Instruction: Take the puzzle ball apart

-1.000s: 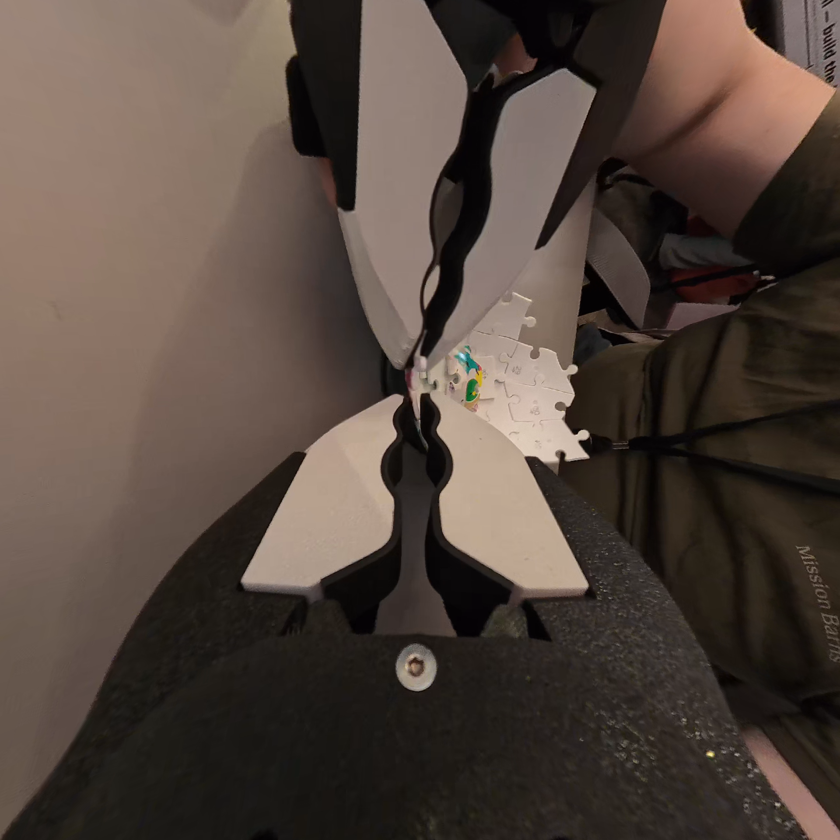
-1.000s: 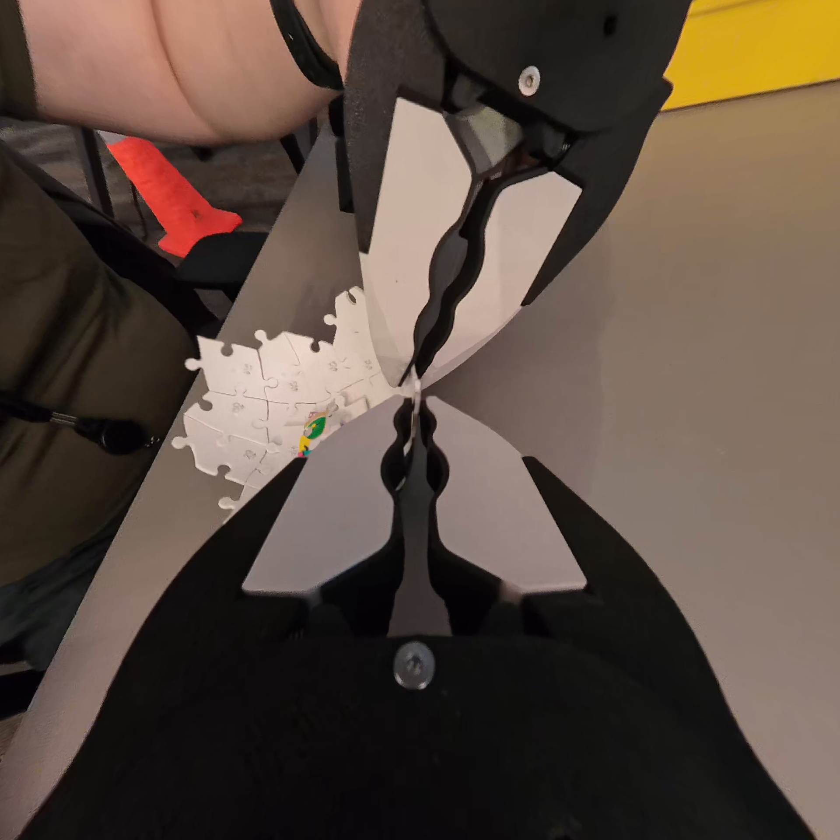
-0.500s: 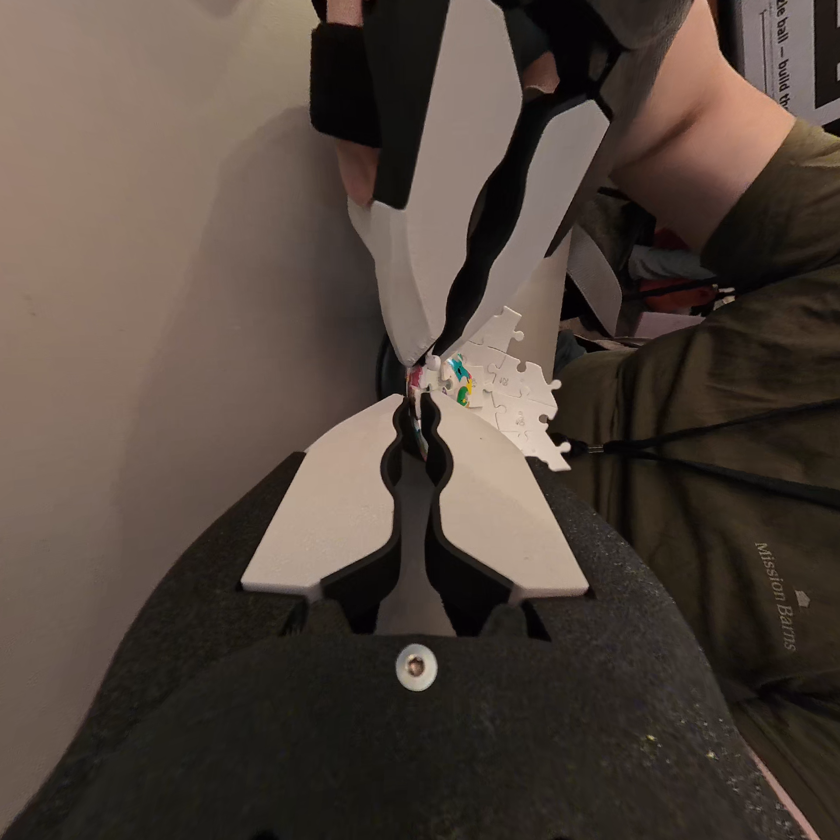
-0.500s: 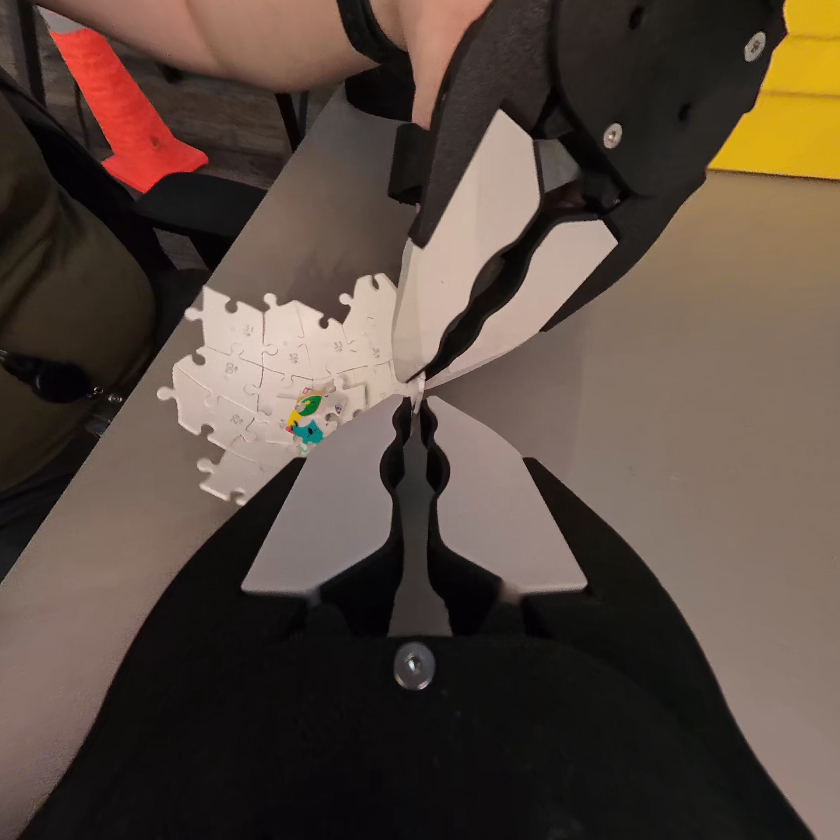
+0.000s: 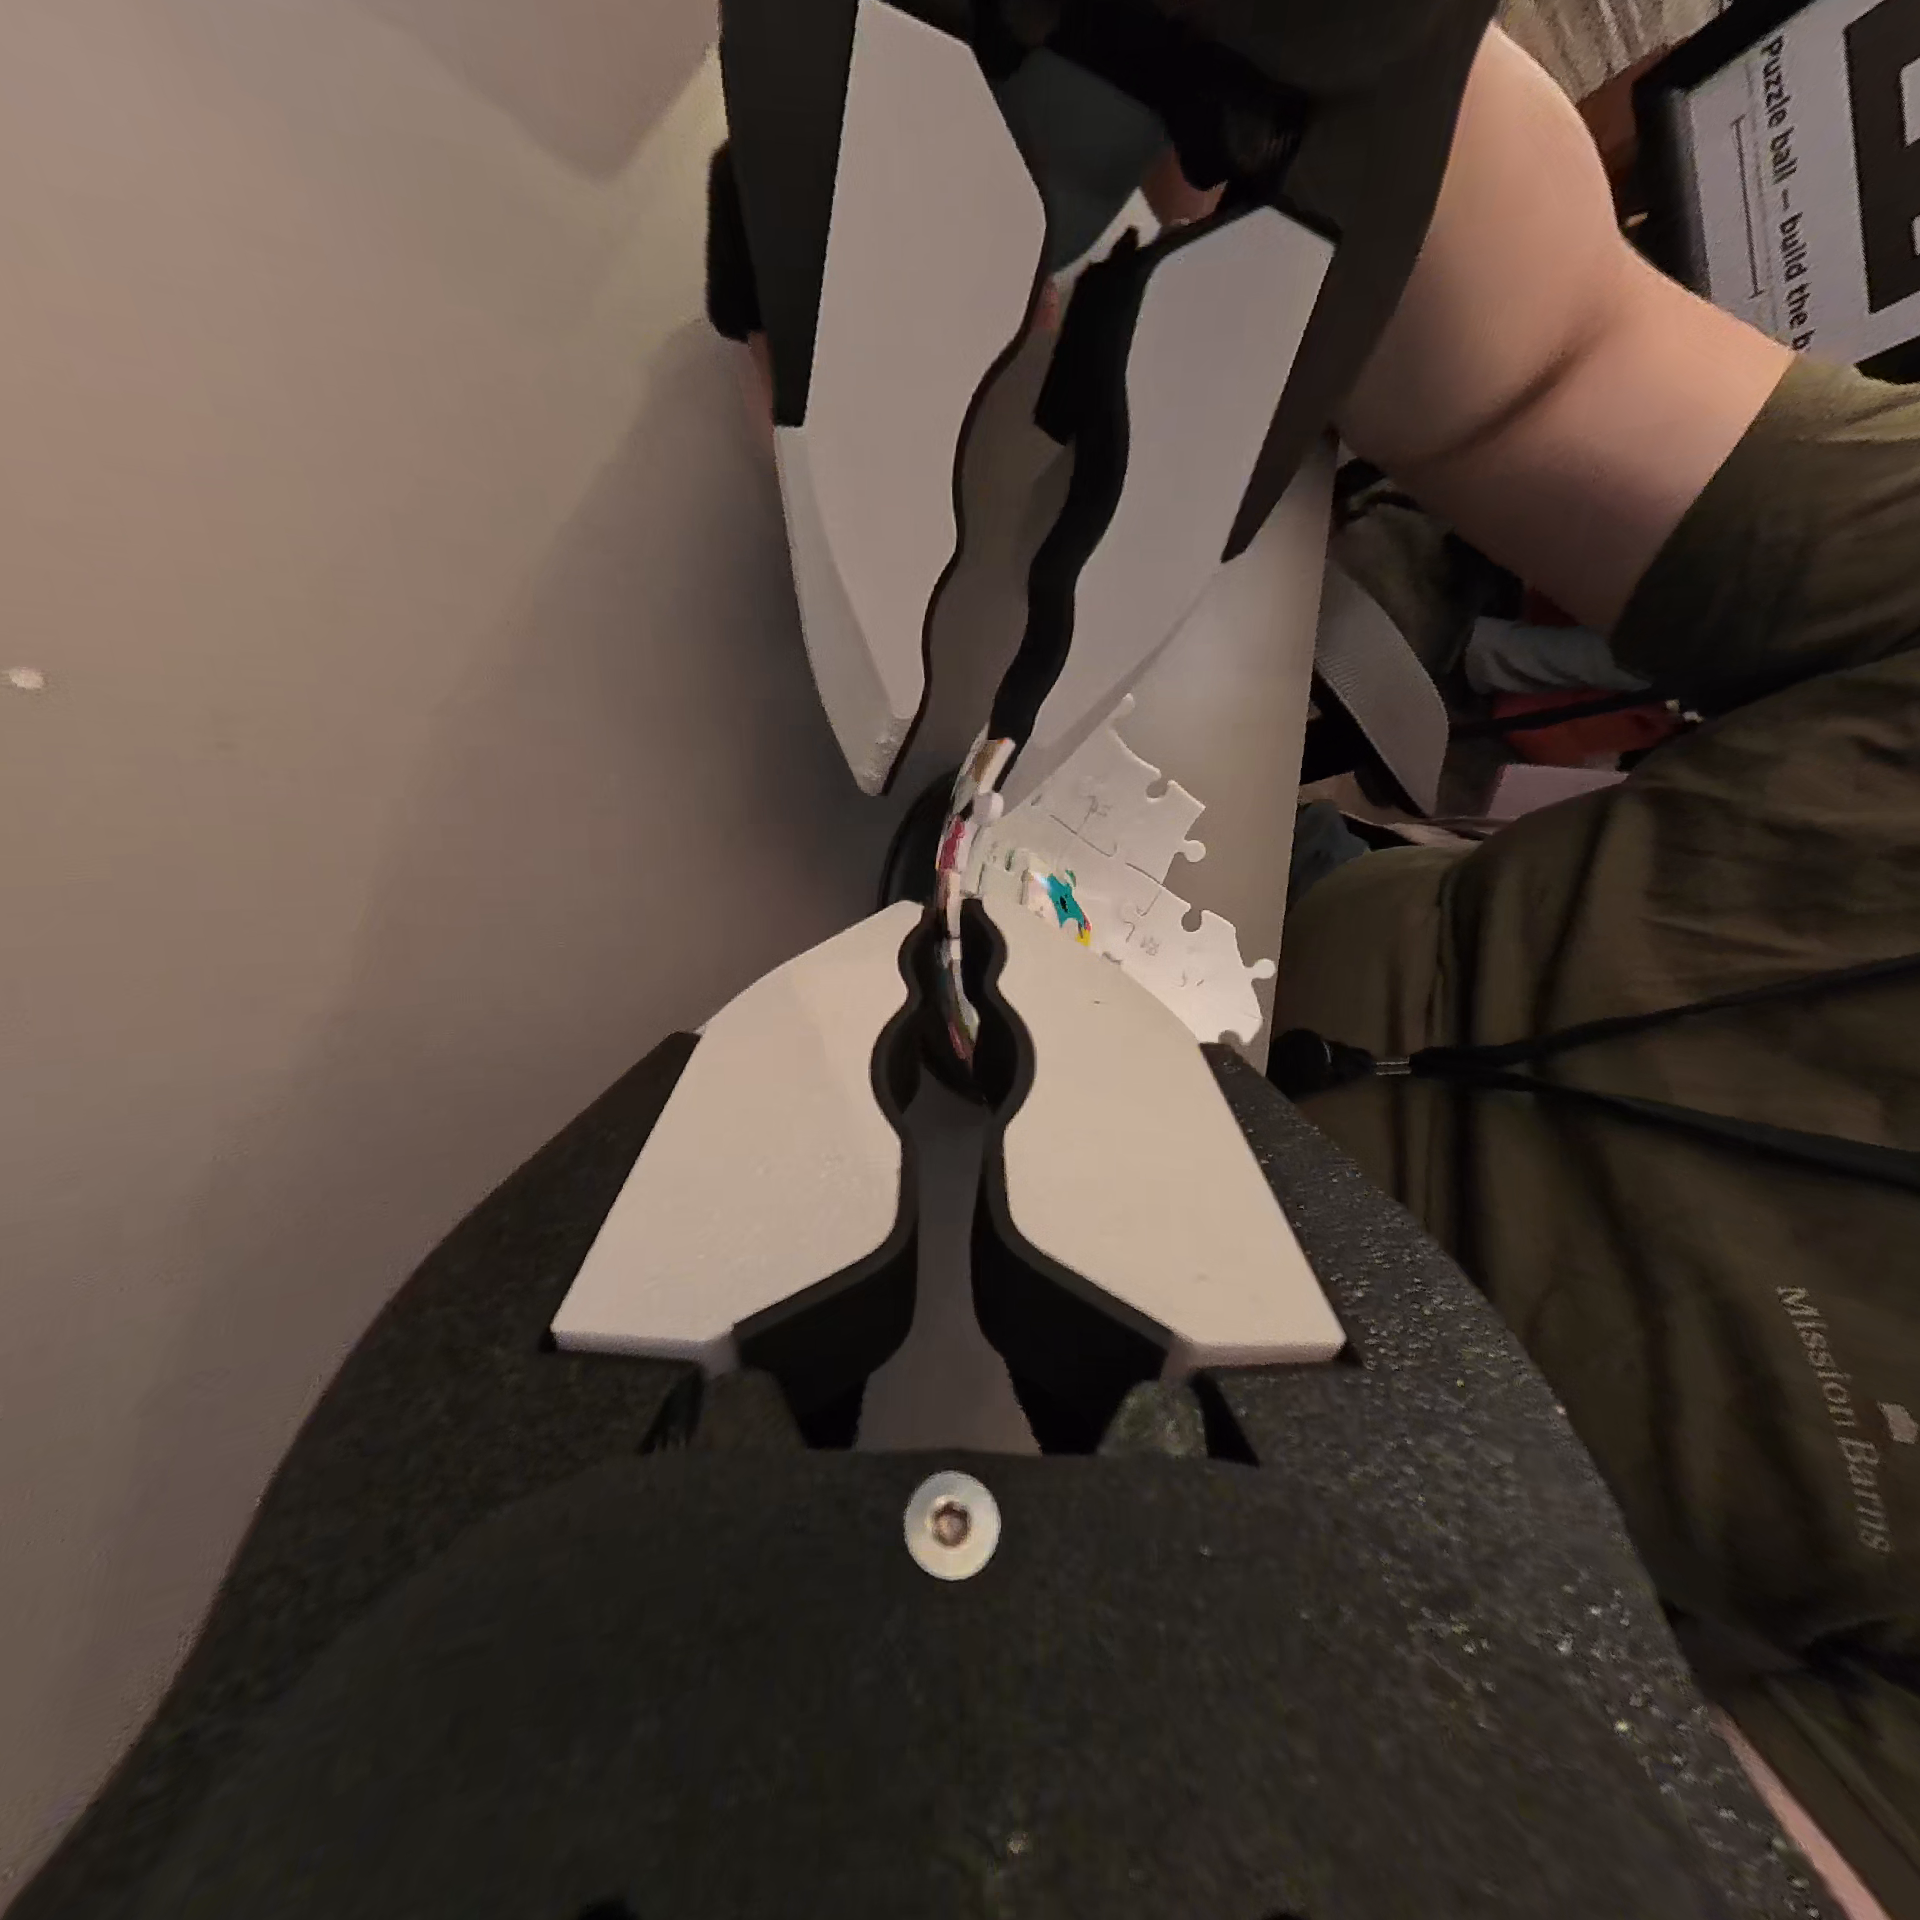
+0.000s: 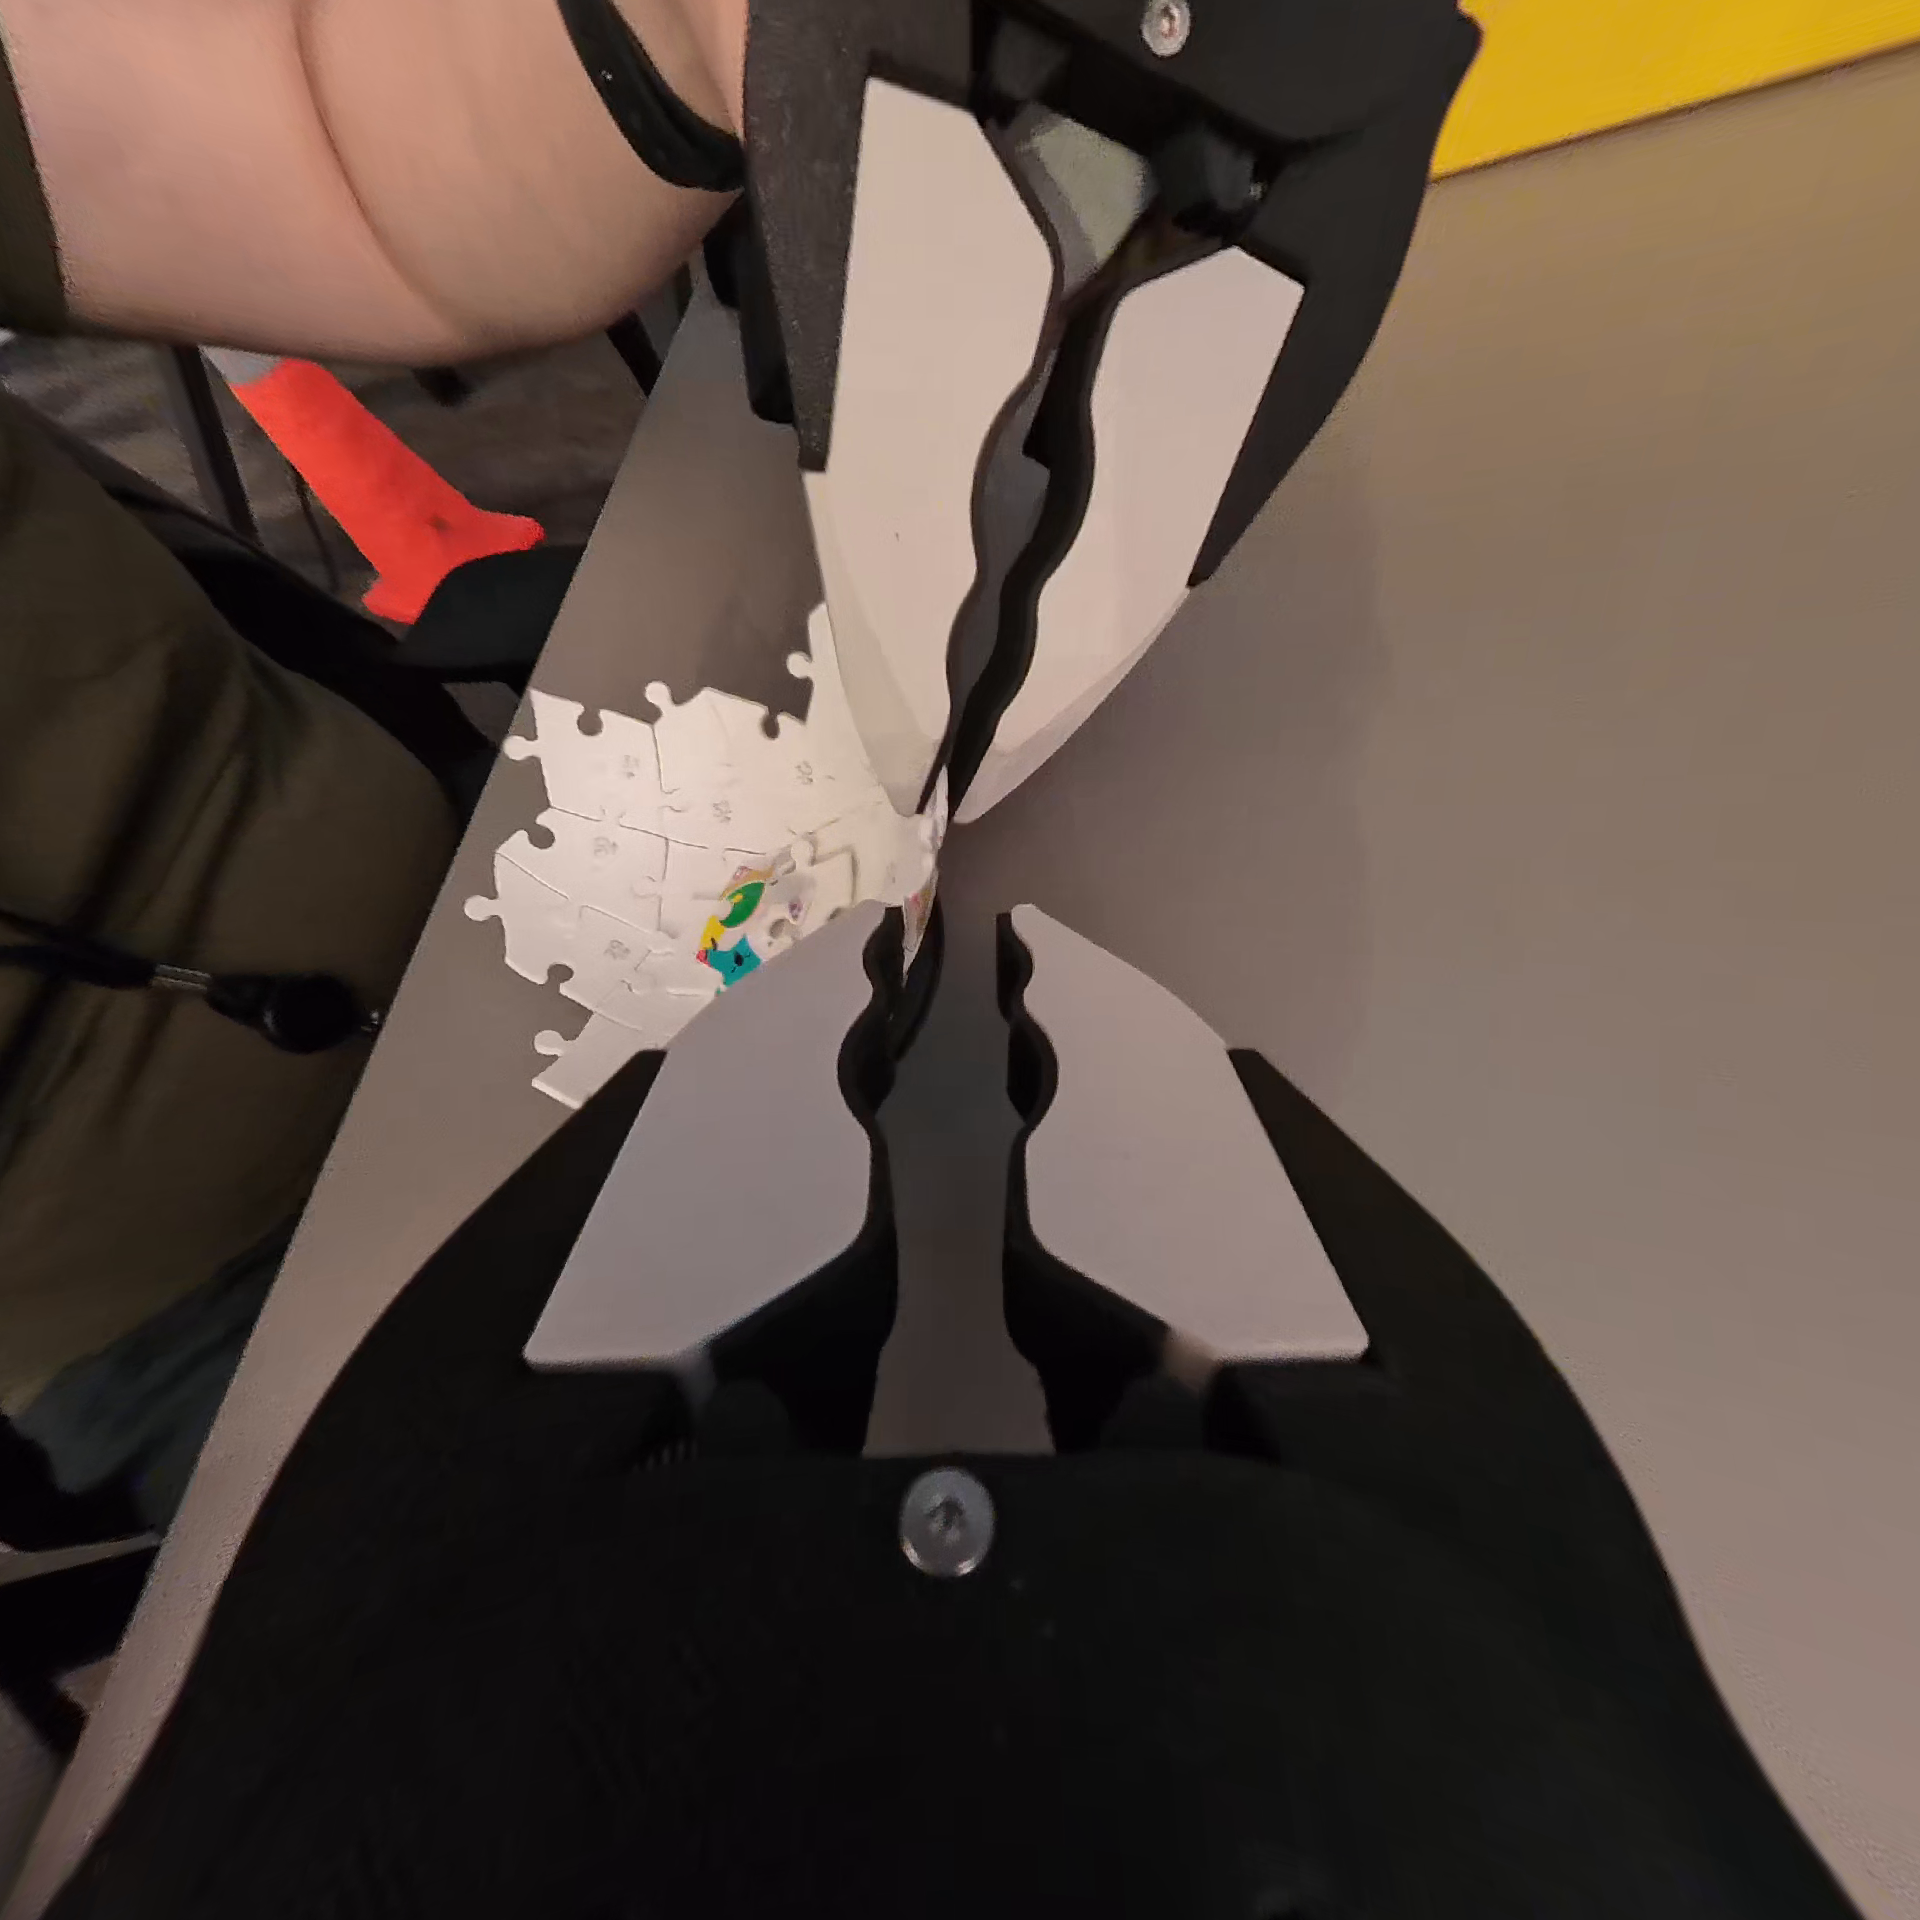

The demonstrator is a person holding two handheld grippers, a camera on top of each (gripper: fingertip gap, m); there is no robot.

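Observation:
The puzzle ball is a curved shell of joined pieces (image 6: 623,821), white inside with a colourful print, held in the air over the table edge; it also shows in the left wrist view (image 5: 1132,862). My left gripper (image 5: 951,920) is shut on the shell's rim, and shows at the top of the right wrist view (image 6: 940,800). My right gripper (image 6: 948,920) faces it tip to tip. Its fingers stand apart, with the rim beside the left finger (image 6: 790,1039). It shows open at the top of the left wrist view (image 5: 940,764).
A grey table (image 6: 1507,831) lies below, its edge running along the left. A person in an olive jacket (image 5: 1610,1039) sits close by, forearms bare. An orange-red object (image 6: 395,499) lies on the floor. A yellow strip (image 6: 1662,83) borders the table's far side. A white sign (image 5: 1787,156) stands behind. Both grippers' tips are close together, under 4 cm apart.
My right gripper's fingers have parted and let go of the shell's rim, which both grippers held before. My left gripper keeps its hold.

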